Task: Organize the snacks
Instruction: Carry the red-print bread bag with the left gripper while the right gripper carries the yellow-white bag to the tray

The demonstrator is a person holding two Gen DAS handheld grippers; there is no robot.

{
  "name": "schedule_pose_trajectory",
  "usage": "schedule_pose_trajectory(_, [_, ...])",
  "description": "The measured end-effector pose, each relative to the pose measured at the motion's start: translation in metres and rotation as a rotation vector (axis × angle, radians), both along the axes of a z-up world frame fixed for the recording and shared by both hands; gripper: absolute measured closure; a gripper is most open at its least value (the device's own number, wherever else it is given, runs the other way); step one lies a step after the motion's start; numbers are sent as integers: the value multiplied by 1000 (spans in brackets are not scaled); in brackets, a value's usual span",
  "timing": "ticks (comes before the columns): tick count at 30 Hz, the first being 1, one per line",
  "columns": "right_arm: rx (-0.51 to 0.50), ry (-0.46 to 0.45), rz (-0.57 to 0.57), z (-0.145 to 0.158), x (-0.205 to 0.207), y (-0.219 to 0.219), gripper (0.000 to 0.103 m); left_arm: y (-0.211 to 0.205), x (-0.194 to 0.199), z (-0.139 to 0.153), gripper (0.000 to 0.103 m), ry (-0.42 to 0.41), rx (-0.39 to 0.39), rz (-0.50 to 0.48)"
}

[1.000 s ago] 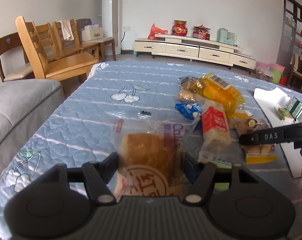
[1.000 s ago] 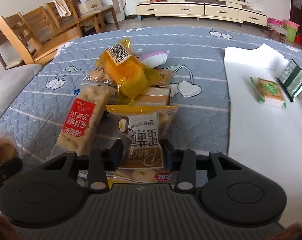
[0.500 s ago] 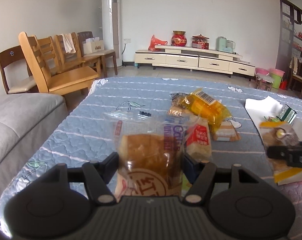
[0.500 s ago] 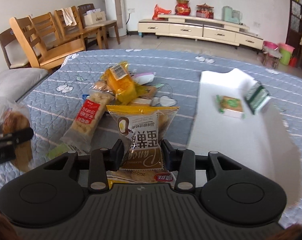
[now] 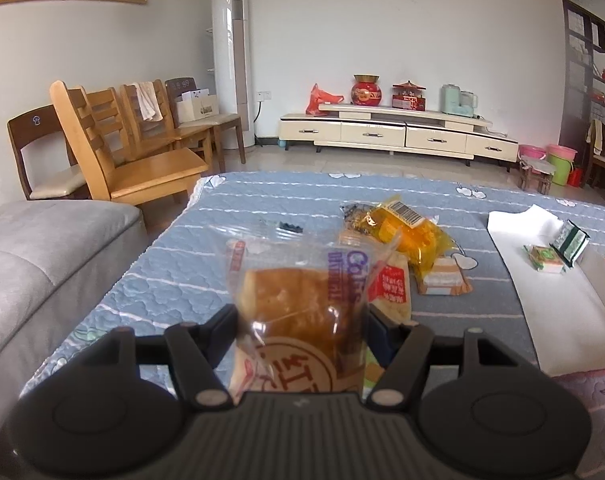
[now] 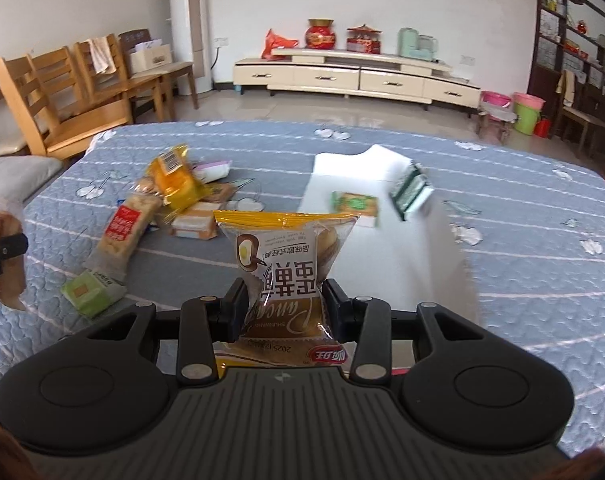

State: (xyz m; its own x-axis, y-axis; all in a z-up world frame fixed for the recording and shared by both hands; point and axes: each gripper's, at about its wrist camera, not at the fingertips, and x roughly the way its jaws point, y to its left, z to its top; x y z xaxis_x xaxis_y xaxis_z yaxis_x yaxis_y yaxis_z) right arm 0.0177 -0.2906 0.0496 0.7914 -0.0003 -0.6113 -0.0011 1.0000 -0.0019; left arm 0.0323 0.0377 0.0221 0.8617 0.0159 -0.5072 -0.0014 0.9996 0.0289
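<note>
My left gripper (image 5: 302, 320) is shut on a clear packet of brown bread (image 5: 298, 312), held above the blue quilted cover (image 5: 182, 280). My right gripper (image 6: 286, 304) is shut on a gold and white cake packet (image 6: 288, 264), also lifted off the cover. In the right wrist view the bread packet (image 6: 2, 248) shows at the far left edge. A heap of snacks lies on the cover: a yellow packet (image 6: 176, 180), a red-labelled cracker bar (image 6: 122, 232), a tan box packet (image 6: 194, 222) and a green packet (image 6: 92, 292). A white sheet (image 6: 382, 248) holds a green biscuit packet (image 6: 354, 204) and a dark green striped packet (image 6: 410, 192).
A grey sofa (image 5: 30, 260) borders the cover on the left. Wooden chairs (image 5: 134, 152) stand behind it. A cream TV cabinet (image 5: 394, 136) with jars runs along the far wall, and pink and green buckets (image 6: 522, 112) sit at the right.
Both grippers have risen with their packets and tilted up, so more of the room shows. The right gripper swung to the right, from over the snack heap toward the white sheet.
</note>
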Motion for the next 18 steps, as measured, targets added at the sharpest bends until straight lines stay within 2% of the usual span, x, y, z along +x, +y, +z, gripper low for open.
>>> schedule_pose_trajectory(8, [-2,-25,-38,3,-12,-19,53,-13,0,1,36,4,40,-12])
schedule_pose_trajectory(14, [16,-35,-75,3,-19,-29,53,-29,5,12,36,2,58,-81])
schedule_pose_trajectory(18, [22,-50,-95,6,-21,-34,53,-45,5,22,36,-7,40,-116])
